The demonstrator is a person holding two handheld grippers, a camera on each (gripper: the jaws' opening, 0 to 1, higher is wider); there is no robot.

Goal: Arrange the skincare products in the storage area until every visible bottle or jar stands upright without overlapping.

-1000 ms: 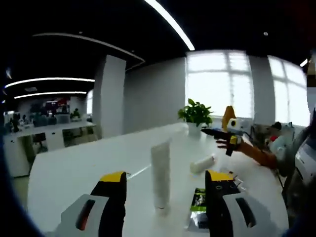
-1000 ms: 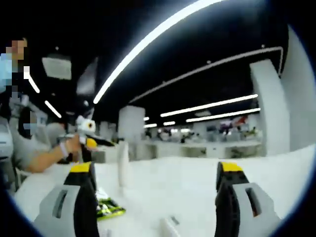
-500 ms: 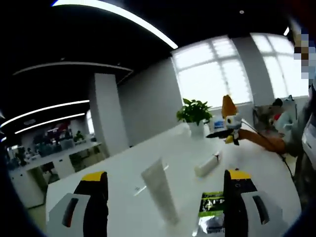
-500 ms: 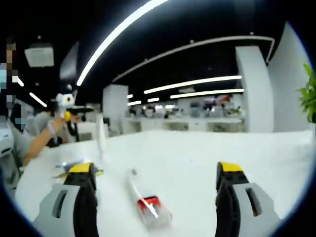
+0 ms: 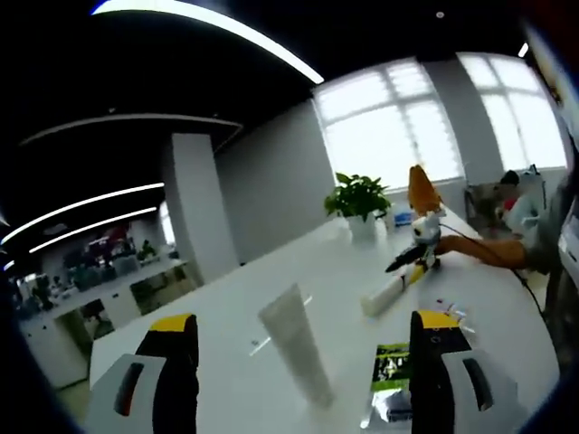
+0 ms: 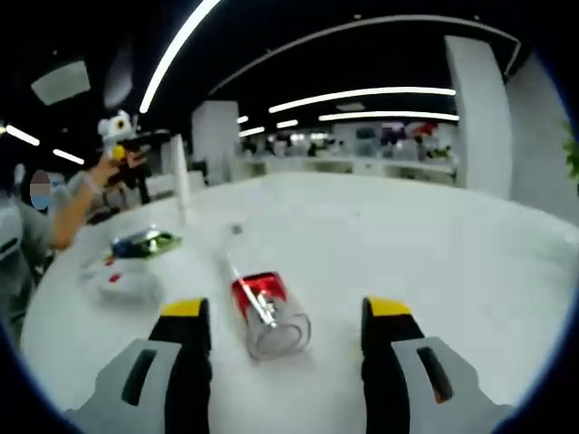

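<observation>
A white tube (image 5: 294,353) stands upright on the white table (image 5: 226,362) just ahead of my left gripper (image 5: 304,325), whose jaws are wide open and hold nothing. A clear bottle with a red label (image 6: 262,312) lies on its side between the open jaws of my right gripper (image 6: 287,309), and neither jaw touches it. In the left gripper view the same bottle (image 5: 384,294) lies further back, with the right gripper (image 5: 412,258) low over it. A green sachet (image 5: 391,366) lies flat by the left gripper's right jaw.
A potted plant (image 5: 360,199) stands at the table's far end by the windows. In the right gripper view the tube (image 6: 181,176) is upright at the back left, near the sachet (image 6: 145,241) and a flat white item (image 6: 122,280). A person's hand holds the left gripper (image 6: 122,140).
The right gripper has dropped and moved in on the lying bottle, which now sits between its jaws; the jaws have narrowed somewhat. The left gripper has hardly moved.
</observation>
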